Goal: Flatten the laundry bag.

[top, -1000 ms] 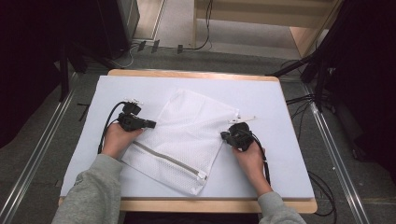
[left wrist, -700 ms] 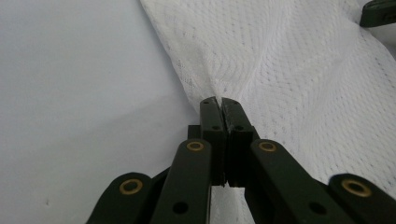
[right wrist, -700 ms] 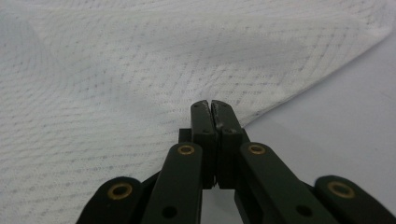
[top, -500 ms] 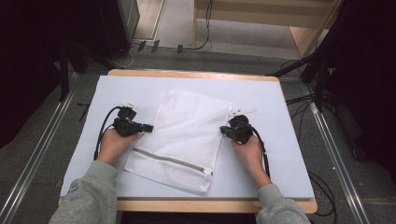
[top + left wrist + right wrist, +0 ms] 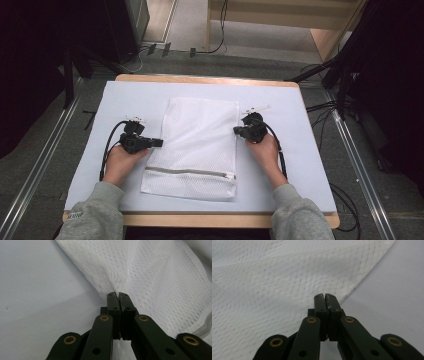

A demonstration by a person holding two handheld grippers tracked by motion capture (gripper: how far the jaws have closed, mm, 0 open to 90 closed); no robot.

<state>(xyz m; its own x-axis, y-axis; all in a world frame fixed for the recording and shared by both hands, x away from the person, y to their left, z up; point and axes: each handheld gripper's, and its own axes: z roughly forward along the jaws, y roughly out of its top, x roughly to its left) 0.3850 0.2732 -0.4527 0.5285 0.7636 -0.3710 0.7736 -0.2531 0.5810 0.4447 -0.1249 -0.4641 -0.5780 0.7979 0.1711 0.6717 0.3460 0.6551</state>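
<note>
Mesh laundry bag (image 5: 197, 145) lies flat on the white-covered bench (image 5: 310, 165), its zipper (image 5: 190, 172) running across the end nearest the person, as two hand-held grippers work its long edges. The left gripper (image 5: 159, 142) has its jaws pressed together on the bag's left edge; the left gripper view shows the mesh puckering into a gathered fold right at the tips (image 5: 117, 295), so the fabric is pinched there. The right gripper (image 5: 236, 130) meets the opposite edge with its jaws likewise pressed together; in the right gripper view the tips (image 5: 324, 297) sit at the hem, but whether any mesh is actually caught between them cannot be told.

The likely risk is an uneven pull. If only the left side has a true hold, drawing the two hands apart would drag the bag sideways across the bench or skew it instead of smoothing it. The thin open weave could also slip out of a shallow pinch, or snag and stretch at the gathered point if tugged hard. Lifting from mid-edge holds would let the zipper end sag and fold the bag under itself.
</note>
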